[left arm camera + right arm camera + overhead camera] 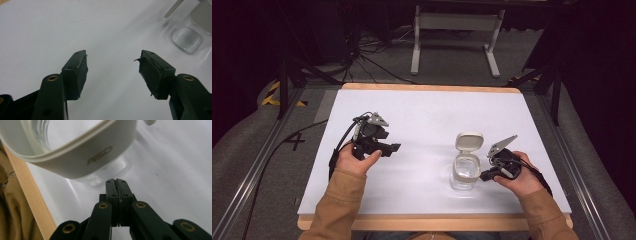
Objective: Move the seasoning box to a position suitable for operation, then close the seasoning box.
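Jar (465, 172) of clear glass stands on the white counter (422, 115), toward the near right part, just beside the right gripper (486, 175). It is squarish with rounded corners, and a matte off-white collar rings its mouth. A lid (469, 141) of the same off-white plastic stands flipped up behind the mouth, so the jar is open. In the right gripper view the collar (82, 155) bears raised letters, and the thick glass base below it throws soft reflections on the counter.

The right gripper's two black jaws are pressed flat together with nothing between them; their tips sit just short of the jar's lower wall, and I cannot tell whether they touch it. The right hand (517, 177) wraps the gripper body, with a grey three-cornered plate rising above it.

The left gripper (393, 148) is held above the counter's left half, well apart from the jar. Its jaws stand wide apart and hold nothing. In the left gripper view the dark rubbery pads (79, 72) look worn, one with a frayed edge, and brass-coloured rivets show at the jaw joints.

The counter is smooth and matte white with a pale wood edge (432, 221). Both sleeves (339, 205) are tan cloth.
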The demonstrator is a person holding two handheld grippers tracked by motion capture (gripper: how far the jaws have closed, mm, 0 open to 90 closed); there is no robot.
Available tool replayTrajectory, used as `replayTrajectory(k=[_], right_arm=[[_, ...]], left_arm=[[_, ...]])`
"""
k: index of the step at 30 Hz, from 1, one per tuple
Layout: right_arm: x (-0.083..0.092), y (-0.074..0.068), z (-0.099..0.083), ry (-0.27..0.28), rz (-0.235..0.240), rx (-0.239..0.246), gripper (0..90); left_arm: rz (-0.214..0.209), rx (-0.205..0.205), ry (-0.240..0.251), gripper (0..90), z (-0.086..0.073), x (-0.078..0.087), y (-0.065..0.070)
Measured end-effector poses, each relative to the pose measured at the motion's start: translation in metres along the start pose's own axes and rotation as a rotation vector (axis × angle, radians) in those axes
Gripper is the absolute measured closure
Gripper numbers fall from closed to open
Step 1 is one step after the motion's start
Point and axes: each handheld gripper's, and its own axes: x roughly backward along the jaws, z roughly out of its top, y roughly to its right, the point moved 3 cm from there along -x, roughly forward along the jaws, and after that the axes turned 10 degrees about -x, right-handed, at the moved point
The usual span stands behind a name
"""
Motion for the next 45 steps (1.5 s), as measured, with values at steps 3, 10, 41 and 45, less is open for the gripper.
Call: replayTrajectory(k=[3,10,41,45], right_arm=[[0.010,0.004,0.001,0.075,-0.025,-0.025,89.6],[0.030,0.006,0.004,0.208,-0.059,-0.048,89.6],[0.056,0.020,0.025,0.534,-0.010,-0.102,89.6],[0.055,0.022,0.031,0.547,-0.009,-0.096,89.7]], left_arm=[[0.006,0.003,0.007,39.9,0.000,-0.001,0.001],[0.007,0.007,0.005,39.9,-0.001,0.001,0.001],[0.044,0.028,-0.012,40.0,-0.020,0.015,0.004],[0.051,0.047,-0.018,39.9,-0.027,0.020,0.003]])
